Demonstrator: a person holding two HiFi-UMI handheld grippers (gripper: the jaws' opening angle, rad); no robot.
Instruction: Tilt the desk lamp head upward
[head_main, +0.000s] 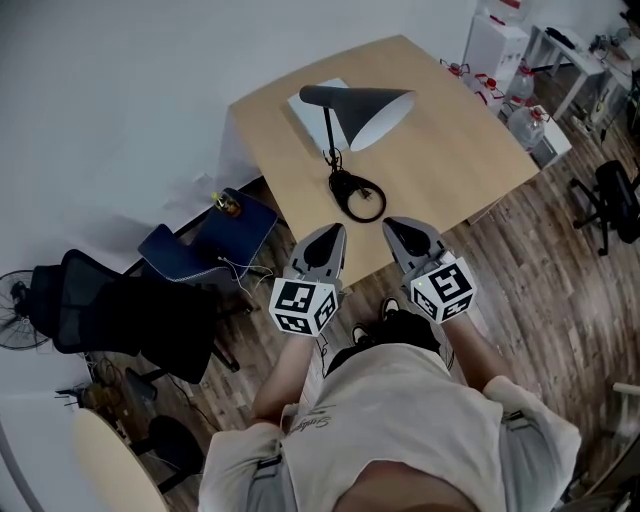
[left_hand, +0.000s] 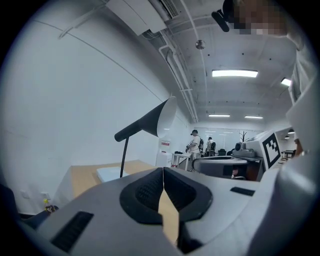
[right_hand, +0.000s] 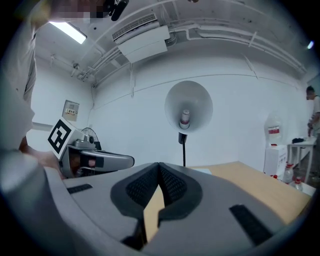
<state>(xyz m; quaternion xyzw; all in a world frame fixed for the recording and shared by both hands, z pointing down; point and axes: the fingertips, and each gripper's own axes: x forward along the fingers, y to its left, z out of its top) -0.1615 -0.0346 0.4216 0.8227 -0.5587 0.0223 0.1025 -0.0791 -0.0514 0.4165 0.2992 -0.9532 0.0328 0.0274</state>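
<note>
1. Hovering side by side over the near edge of the desk (head_main: 450, 160), the left gripper (head_main: 328, 236) and the right gripper (head_main: 402, 230) each have their jaws pressed together, with nothing between them.
2. Just past their tips, the lamp base (head_main: 358, 196), a dark ring, sits on the desk, clear of both grippers.
3. Farther back, on a thin stem, the lamp head (head_main: 362, 108) aims its open mouth sideways and a little above level.
4. That angle, I judge, fits either a head waiting to be raised or one already raised. Handling the shade at all would call for parted jaws and a reach beyond the base.
</note>
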